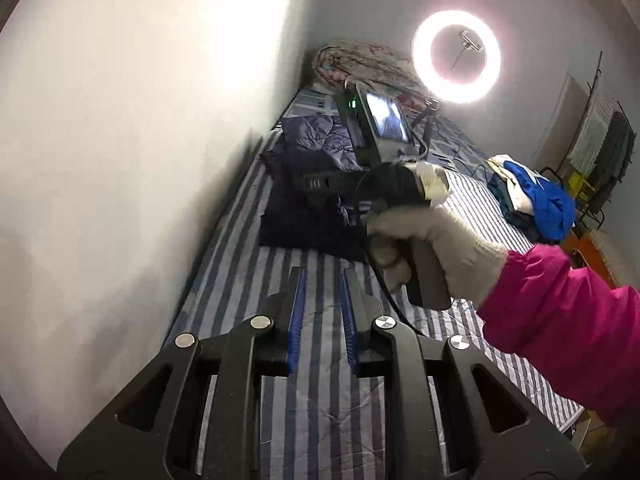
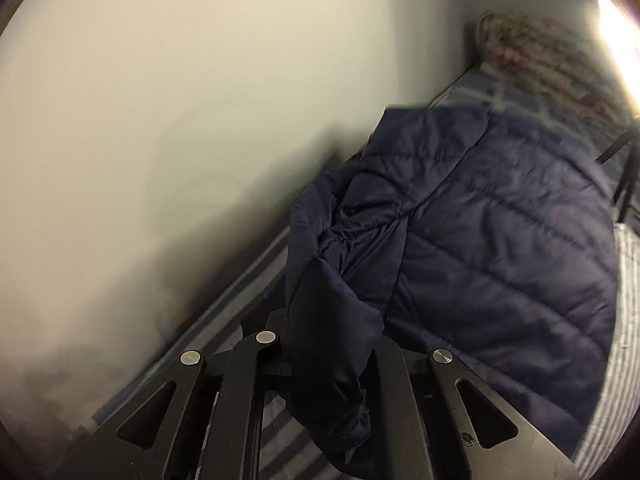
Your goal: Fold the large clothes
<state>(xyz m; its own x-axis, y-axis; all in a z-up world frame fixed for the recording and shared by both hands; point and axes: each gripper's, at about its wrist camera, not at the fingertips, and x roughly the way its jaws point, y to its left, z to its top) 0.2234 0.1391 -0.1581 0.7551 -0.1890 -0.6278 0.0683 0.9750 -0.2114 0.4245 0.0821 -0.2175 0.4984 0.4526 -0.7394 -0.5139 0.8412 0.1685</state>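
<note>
A dark navy quilted jacket point(image 2: 500, 240) lies on the striped bed next to the wall. My right gripper point(image 2: 328, 344) is shut on a fold of the jacket, which drapes over and hides its fingers. In the left wrist view the jacket point(image 1: 312, 208) lies farther up the bed, partly behind the right gripper's body point(image 1: 380, 184) held by a gloved hand. My left gripper point(image 1: 323, 280) is open and empty above the striped sheet, its blue pads point(image 1: 298, 308) apart.
The striped bed sheet point(image 1: 320, 420) runs along a white wall point(image 1: 120, 160) on the left. A floral quilt point(image 1: 360, 64) lies at the bed's far end. A ring light point(image 1: 456, 62) glares on a stand. A blue and white garment point(image 1: 536, 196) sits at the bed's right edge.
</note>
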